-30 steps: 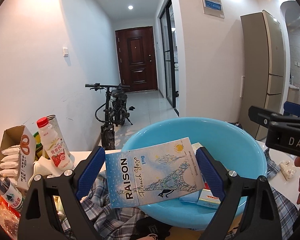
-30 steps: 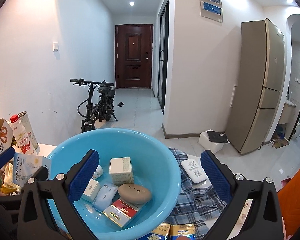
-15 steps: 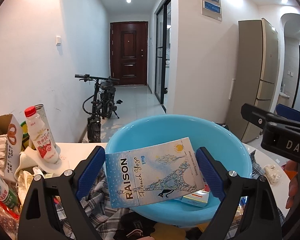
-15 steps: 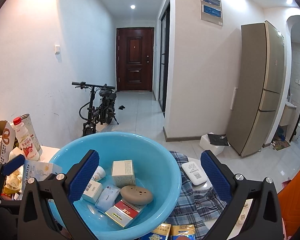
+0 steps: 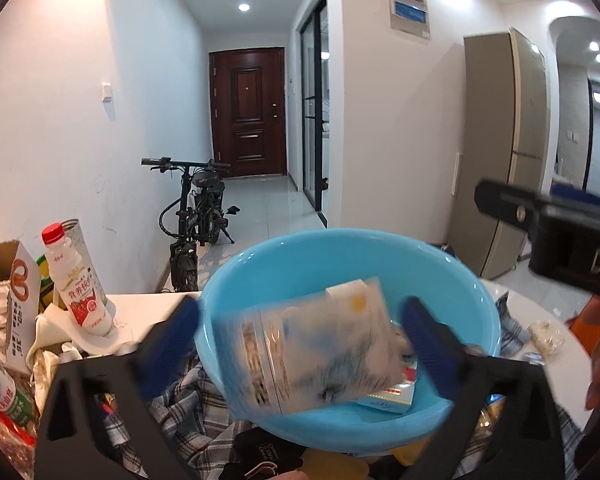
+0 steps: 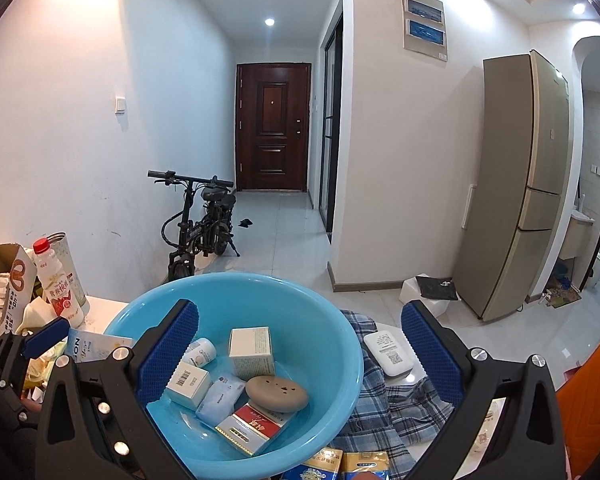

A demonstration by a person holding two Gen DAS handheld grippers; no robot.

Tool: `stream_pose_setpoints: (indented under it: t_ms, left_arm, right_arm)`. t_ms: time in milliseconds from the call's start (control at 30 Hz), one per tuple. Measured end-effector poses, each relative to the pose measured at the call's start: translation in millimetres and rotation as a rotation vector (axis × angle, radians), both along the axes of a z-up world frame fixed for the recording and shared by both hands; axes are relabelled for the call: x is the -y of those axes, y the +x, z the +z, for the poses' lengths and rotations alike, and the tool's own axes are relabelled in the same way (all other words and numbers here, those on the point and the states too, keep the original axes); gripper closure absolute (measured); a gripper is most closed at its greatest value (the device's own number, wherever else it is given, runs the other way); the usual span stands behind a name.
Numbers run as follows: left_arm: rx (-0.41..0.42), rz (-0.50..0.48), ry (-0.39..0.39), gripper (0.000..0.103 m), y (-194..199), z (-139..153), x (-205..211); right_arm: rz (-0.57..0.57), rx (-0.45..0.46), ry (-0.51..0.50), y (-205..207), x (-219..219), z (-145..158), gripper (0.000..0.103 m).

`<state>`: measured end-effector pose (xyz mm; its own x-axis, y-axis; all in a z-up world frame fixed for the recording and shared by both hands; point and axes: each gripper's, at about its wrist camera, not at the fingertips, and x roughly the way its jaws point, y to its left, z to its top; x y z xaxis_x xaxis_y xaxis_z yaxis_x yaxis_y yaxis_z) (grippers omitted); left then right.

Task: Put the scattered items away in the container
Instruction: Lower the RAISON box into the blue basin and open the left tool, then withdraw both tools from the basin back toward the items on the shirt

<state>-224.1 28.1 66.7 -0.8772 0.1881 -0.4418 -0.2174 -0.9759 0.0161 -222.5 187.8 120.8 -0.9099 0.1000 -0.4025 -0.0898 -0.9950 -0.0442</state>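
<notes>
A light blue basin (image 5: pixel 352 264) (image 6: pixel 300 308) sits on a plaid cloth. It holds small boxes, a red pack and a tan oval case (image 6: pixel 277 390). The blue-white RAISON packet (image 5: pixel 320 344) is blurred and tilted between my left gripper's (image 5: pixel 300 344) spread fingers, over the basin's near rim; it looks loose. In the right wrist view the packet (image 6: pixel 88 350) shows at the basin's left edge beside the left gripper (image 6: pixel 32 344). My right gripper (image 6: pixel 300 356) is open and empty above the basin.
A red-capped drink bottle (image 5: pixel 78 280), a tin and a snack carton (image 5: pixel 8 300) crowd the left of the table. A white device (image 6: pixel 388 352) lies on the plaid cloth (image 6: pixel 400 400) right of the basin. Yellow packets (image 6: pixel 348 464) lie near the front.
My left gripper's fingers have spread and the RAISON packet, gripped firmly before, now tips and blurs over the basin. My right gripper has stayed open above the basin.
</notes>
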Motion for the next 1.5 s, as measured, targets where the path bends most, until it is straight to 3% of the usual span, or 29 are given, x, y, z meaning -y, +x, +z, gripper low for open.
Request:
stream_pose_setpoints:
  t_ms: [167,833,1200,1500]
  left_arm:
    - [-0.010,0.010,-0.067,0.000,0.2,-4.7,-10.1]
    - [-0.016,0.051,-0.061,0.000,5.7,9.3,-4.2]
    - [-0.038,0.126,-0.057,0.000,43.6,26.9,21.3]
    - [-0.003,0.142,-0.049,0.000,78.1,15.4,23.6]
  right_arm:
    - [0.002,-0.004,-0.001,1.6,1.5,1.0,0.000]
    - [0.046,-0.008,0.000,5.7,16.8,4.9,0.000]
    - [0.097,-0.018,0.014,43.6,19.5,11.7,0.000]
    - [0.110,-0.003,0.074,89.9,16.4,1.6,0.000]
